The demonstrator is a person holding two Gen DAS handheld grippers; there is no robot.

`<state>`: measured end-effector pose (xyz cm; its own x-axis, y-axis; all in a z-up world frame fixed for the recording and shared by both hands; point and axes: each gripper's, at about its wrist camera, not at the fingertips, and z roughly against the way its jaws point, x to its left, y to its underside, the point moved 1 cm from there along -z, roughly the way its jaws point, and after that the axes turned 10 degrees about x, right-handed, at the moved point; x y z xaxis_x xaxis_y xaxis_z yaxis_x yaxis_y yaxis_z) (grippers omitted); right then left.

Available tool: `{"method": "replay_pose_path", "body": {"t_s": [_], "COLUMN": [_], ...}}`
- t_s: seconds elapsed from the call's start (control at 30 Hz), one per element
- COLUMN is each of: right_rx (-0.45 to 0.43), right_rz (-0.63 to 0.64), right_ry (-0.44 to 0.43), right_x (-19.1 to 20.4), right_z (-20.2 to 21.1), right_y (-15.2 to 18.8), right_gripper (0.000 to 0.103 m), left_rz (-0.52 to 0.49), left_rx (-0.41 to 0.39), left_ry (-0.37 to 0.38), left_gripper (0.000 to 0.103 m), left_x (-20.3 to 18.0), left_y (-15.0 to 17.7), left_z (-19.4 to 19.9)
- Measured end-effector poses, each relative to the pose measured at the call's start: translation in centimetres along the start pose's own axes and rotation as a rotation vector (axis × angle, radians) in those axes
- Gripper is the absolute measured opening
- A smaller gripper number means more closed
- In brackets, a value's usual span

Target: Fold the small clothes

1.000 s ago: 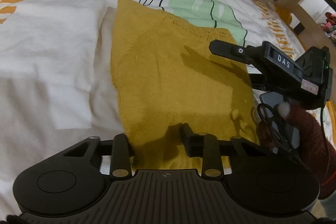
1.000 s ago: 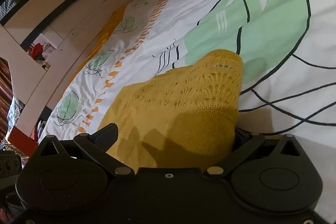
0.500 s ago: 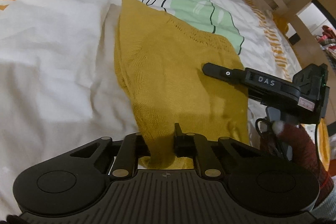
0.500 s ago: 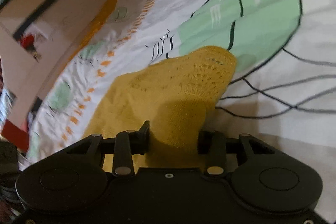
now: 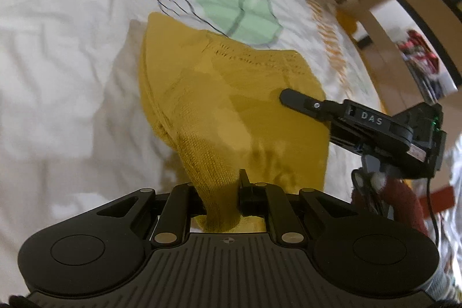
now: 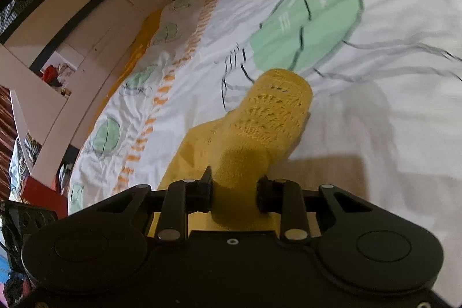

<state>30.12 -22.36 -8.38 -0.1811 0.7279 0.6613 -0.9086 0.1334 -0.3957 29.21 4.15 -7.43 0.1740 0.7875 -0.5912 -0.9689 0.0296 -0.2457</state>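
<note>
A small mustard-yellow knitted garment (image 5: 231, 106) lies on the white bed cover. My left gripper (image 5: 221, 192) is shut on its near corner and lifts the fabric off the bed. My right gripper (image 6: 234, 194) is shut on the other near edge of the same garment (image 6: 268, 117), which bunches up between its fingers. In the left wrist view the right gripper (image 5: 291, 95) reaches in from the right over the garment's right side.
The bed cover (image 5: 57, 62) is white with green shapes (image 6: 309, 22) and orange dashes. A wooden bed frame (image 6: 86, 28) runs along the far edge. A red-sleeved arm (image 5: 404, 201) holds the right gripper.
Both grippers closed on the garment's near edge and lifted it. The flat garment now rises and bunches toward both grippers.
</note>
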Motion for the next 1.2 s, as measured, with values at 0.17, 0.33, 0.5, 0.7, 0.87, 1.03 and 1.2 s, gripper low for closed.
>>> {"method": "replay_pose_path", "body": {"t_s": [0.17,0.33,0.5,0.7,0.87,1.03,1.2], "right_rx": [0.032,-0.002,-0.078,-0.137,-0.175,-0.176,-0.103], "right_rz": [-0.049,0.014,-0.021,0.005,0.031,0.079,0.12], "right_ry": [0.024,0.204,0.277,0.282,0.275,0.293,0.34], "right_x": [-0.5,-1.0,-3.3,-2.4,-1.0,0.6,1.4], "right_z": [3.1,4.3,5.0,6.0,7.8,8.1,6.7], "right_y": [4.9,7.2,7.3,7.8,10.0,12.4,15.0], "right_gripper": [0.039,0.043,0.055,0.065,0.075,0.084,0.091], "left_rz": [-0.027,-0.108,-0.126,-0.1,-0.162,-0.244,-0.22], "left_rx": [0.043,0.051,0.03,-0.059,-0.205,-0.321,-0.303], "left_ry": [0.026,-0.086,-0.209,-0.24,-0.316,-0.366,-0.385], "left_gripper": [0.012,0.015,0.022,0.023,0.022,0.023,0.023], "left_x": [-2.0,-3.4,-2.5,-1.9,-3.4,-5.0,-4.6], "left_y": [5.1,8.2,9.8,12.0,13.6,13.6,12.1], "left_z": [0.8,-0.6,-2.4,-0.1,2.5,3.7,2.0]}}
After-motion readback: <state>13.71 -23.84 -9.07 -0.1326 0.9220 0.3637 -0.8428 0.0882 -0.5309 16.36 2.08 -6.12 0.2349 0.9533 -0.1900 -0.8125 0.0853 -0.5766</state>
